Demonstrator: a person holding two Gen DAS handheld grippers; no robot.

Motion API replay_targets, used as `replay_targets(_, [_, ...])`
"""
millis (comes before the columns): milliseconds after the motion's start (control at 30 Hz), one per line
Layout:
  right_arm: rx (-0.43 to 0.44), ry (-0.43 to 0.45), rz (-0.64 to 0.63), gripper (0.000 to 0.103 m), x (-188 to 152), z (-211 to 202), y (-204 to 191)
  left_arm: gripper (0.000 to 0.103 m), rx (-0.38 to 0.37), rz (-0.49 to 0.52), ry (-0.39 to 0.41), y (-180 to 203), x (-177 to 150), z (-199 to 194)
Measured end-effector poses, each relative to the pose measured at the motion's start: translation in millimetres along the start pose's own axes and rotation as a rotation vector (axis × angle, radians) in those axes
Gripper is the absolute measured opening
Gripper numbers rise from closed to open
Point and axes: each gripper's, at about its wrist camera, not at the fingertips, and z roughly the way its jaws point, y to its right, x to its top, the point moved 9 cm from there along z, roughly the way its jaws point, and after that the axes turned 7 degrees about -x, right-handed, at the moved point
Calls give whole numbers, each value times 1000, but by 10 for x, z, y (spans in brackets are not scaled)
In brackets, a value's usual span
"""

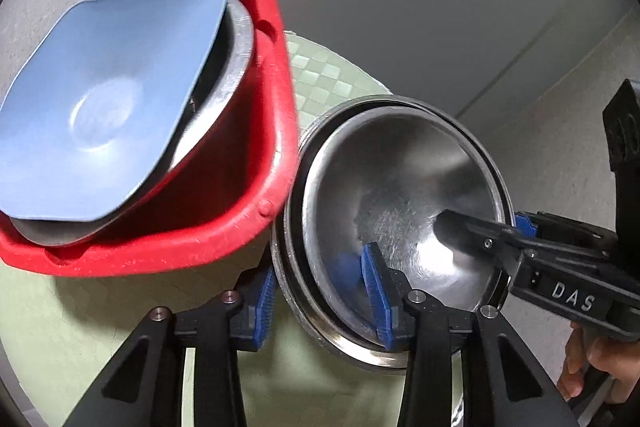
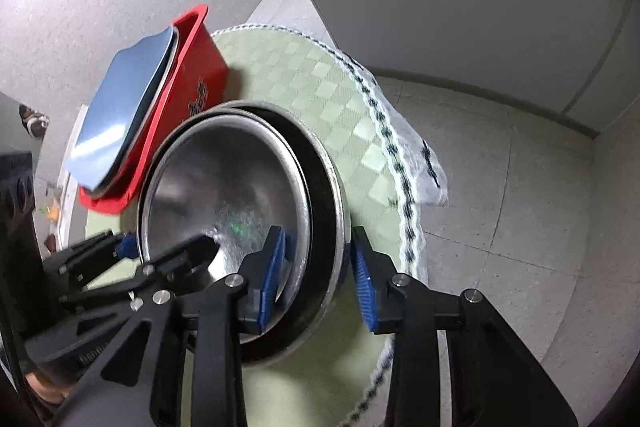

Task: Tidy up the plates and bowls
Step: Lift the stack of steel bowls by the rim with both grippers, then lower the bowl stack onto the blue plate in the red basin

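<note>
Basically two nested steel bowls sit on a round table with a green checked cloth [image 2: 340, 95], right beside a red tub [image 1: 276, 131] and touching or nearly touching its rim. Inner steel bowl [image 1: 400, 187] sits in the outer steel bowl [image 2: 324, 163], slightly off-centre so a dark gap shows on one side.

Left gripper [image 1: 320, 301] straddles the near rim of the bowls: jaws apart, one blue pad inside the inner bowl, the other outside the outer wall, not squeezed onto the rim. In the right wrist view the left gripper [image 2: 164, 247] comes in from the left, one finger tip down in the bowl, the other outside.

Right gripper [image 2: 320, 275] likewise straddles the rim on the opposite side, jaws spread, inner pad inside the bowls, outer pad just clear of the outer wall; can't tell if the inner pad touches metal. From the left wrist view the right gripper [image 1: 480, 227] has one black finger reaching into the inner bowl.

Red tub holds a blue plate [image 1: 108, 99] tilted on top of a steel dish [image 1: 236, 55], both leaning over the tub's edge
</note>
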Motion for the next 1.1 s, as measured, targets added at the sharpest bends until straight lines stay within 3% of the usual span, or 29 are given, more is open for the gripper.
replay_targets(233, [-53,36,21,34,-207,-287,31,37,-39,92,-28,212,-6,-84])
replay_targets(533, [-110,162,171,34,-292,-889,-319,36,-122,299,22,266,290,-702])
replay_targets(700, [-134,242,307,32,-222,-1077,-735,36,-176,435,-7,-76,417,-996])
replay_targets(800, [-135,274,364,32,-143,-1087,-1022,37,-190,452,-27,-327,538,-1077])
replay_targets(967, [-132,260,393,32,-5,-924,-1436,35,-180,465,-4,-664,849,-1319])
replay_targets(1100, [-102,234,404,32,95,-725,-1654,35,-156,479,-5,-840,1080,-1296])
